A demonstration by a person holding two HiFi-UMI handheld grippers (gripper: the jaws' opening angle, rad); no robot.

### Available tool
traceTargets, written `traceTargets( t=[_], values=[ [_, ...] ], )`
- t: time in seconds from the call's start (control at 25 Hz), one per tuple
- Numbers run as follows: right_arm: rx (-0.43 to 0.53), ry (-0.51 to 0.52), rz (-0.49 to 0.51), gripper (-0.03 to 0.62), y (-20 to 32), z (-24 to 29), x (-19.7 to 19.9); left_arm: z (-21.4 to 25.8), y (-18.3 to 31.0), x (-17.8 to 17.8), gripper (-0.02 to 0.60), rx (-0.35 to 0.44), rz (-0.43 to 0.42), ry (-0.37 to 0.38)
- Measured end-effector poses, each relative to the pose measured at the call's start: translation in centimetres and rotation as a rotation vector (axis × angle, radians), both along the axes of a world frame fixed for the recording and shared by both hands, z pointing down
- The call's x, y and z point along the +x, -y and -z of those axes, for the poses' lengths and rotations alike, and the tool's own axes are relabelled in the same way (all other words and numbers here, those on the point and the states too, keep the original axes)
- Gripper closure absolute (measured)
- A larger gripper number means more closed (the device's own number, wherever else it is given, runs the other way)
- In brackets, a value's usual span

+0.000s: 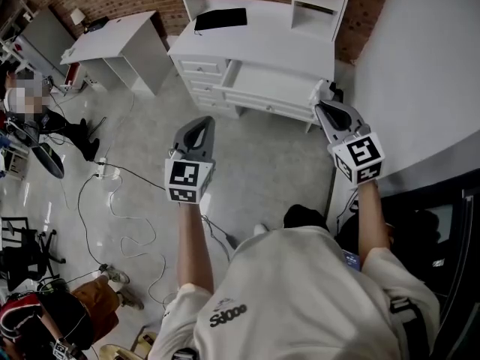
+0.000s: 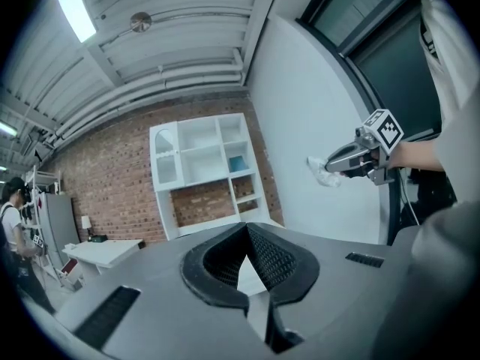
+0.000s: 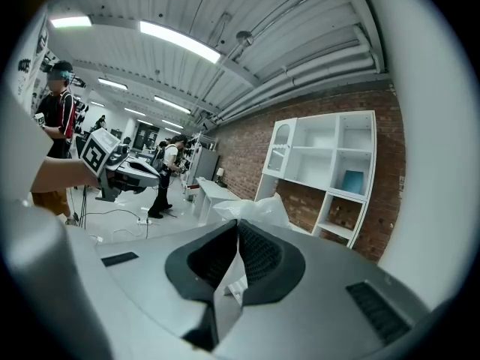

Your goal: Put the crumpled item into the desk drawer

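Observation:
My right gripper (image 3: 236, 223) is shut on a crumpled white translucent item (image 3: 251, 207), which bulges out past the fingertips. The left gripper view shows that item (image 2: 324, 172) hanging from the right gripper's (image 2: 331, 166) tip against the white wall. My left gripper (image 2: 244, 229) is shut and holds nothing. In the head view both grippers are raised in front of me, the left gripper (image 1: 202, 120) over the floor and the right gripper (image 1: 321, 105) near the right front corner of the white desk (image 1: 259, 55). The desk has small drawers (image 1: 201, 77) on its left, and its wide middle drawer (image 1: 270, 87) looks pulled out.
A black flat pad (image 1: 221, 18) lies on the desk top below a white shelf unit (image 1: 322, 2). A second white desk (image 1: 112, 43) stands at the back left. Cables (image 1: 120, 201) and a power strip (image 1: 105, 172) lie on the floor. A white partition (image 1: 427, 73) rises on my right.

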State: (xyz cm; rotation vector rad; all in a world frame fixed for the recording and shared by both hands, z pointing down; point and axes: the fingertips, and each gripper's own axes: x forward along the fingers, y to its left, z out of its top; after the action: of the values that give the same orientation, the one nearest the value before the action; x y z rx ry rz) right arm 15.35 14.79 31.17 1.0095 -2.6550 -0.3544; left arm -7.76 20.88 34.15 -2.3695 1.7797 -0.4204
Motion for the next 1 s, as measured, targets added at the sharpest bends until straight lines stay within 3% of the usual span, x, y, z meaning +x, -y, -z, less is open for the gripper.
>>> traceTargets(
  t=[0.44,1.0],
  values=[
    [0.0,0.001,0.022,0.583,2.6,0.6,-3.1,0.2,2.3,-2.8,0.565,-0.018,0.018,-0.004],
    [-0.015,0.019,0.064,0.583,16.0,-1.3,-4.0,-1.0,14.1,-3.2,0.565,-0.049,0.052,0.001]
  ],
)
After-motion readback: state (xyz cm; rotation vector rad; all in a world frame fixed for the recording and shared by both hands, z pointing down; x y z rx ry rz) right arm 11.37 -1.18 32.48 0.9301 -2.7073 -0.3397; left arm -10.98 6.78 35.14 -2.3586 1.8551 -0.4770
